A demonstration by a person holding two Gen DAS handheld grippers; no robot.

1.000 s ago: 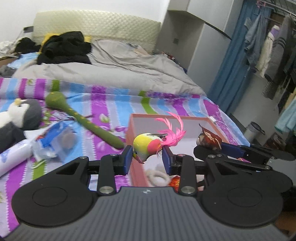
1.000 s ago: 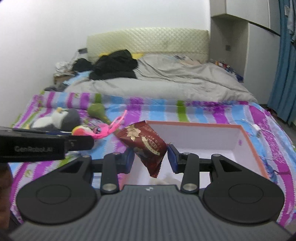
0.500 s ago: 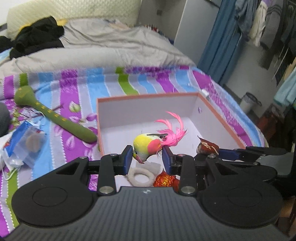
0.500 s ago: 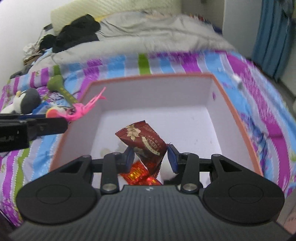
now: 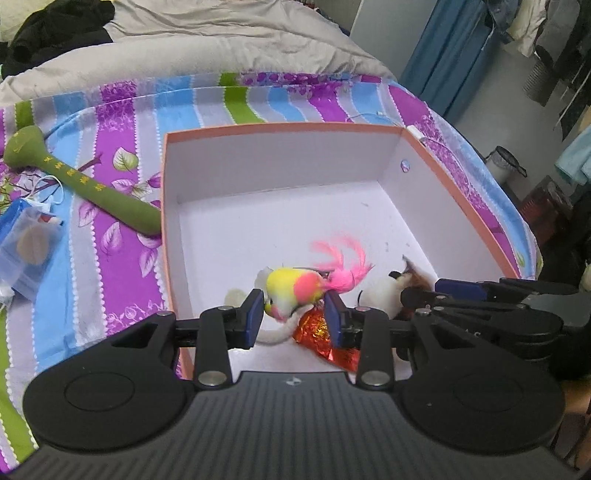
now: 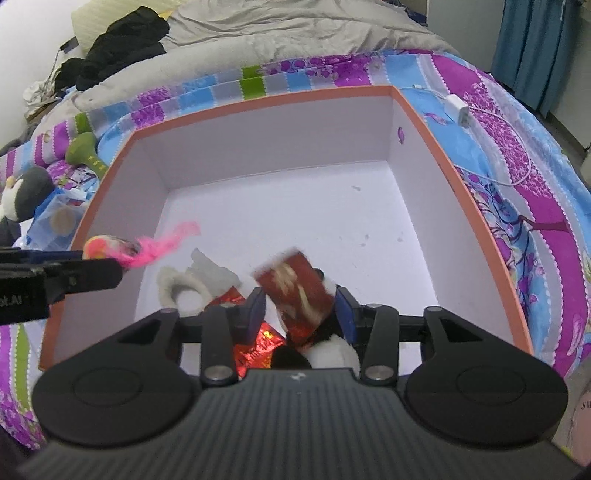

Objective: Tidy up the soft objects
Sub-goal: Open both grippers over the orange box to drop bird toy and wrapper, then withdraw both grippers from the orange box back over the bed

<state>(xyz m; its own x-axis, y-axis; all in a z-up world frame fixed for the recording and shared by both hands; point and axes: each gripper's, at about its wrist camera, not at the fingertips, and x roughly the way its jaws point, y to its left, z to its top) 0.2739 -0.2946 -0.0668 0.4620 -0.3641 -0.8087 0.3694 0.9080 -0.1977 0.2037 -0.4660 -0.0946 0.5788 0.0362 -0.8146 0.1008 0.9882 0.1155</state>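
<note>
- The yellow-and-pink feathered bird toy (image 5: 293, 291) sits between the left gripper (image 5: 294, 320) pads, whose jaws are opening, over the box's near corner.
- The brown snack packet (image 6: 295, 291), blurred, hangs between the right gripper (image 6: 300, 315) jaws, also opening.
- Below both, the orange-rimmed box (image 6: 258, 101) holds a red foil wrapper (image 6: 258, 341) and white plush pieces (image 6: 201, 284).

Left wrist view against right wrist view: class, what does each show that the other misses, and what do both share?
Left only: the bin on the floor and hanging clothes.
Right only: the penguin plush and the white charger.
Both: the orange box, the bird toy between the opening left claw, the brown packet between the opening right claw, and the green stick.
</note>
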